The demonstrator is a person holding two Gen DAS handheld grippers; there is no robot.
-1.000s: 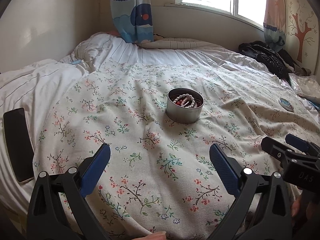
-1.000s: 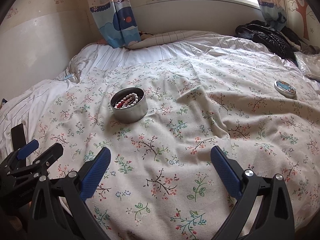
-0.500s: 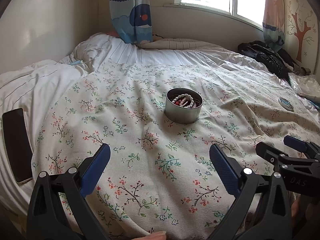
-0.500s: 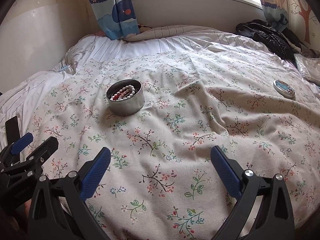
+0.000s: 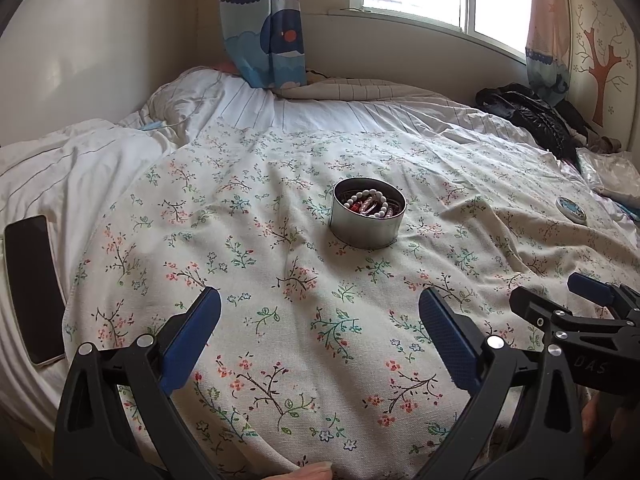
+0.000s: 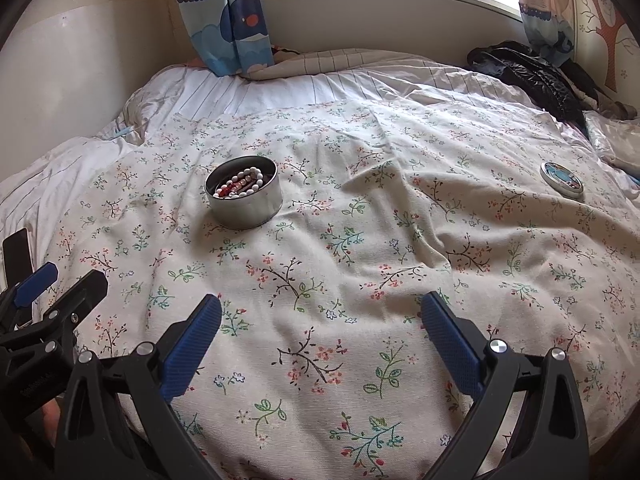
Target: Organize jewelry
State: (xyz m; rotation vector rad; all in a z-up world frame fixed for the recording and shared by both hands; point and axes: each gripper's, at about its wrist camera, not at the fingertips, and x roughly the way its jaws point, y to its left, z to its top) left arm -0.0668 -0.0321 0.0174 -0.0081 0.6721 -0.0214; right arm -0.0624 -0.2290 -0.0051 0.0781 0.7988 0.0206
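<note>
On floral bedspread (image 5: 280, 280) | round silver tin (image 5: 367, 224) | white bead bracelet (image 5: 370, 202) inside

My left gripper (image 5: 320, 316) has black triangular-cutout arms, silver screw heads at the joints and blue cross-hatched pads (image 5: 192, 340). My right gripper (image 6: 320, 316) looks identical; seen from the left camera, its black body carries pale "DAS" lettering.

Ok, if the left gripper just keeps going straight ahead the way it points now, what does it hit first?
Probably the floral bedspread. The left gripper, open and empty, points down the bed toward the round tin holding beads, but bare cloth lies in between. Depth is hard to judge here.
</note>
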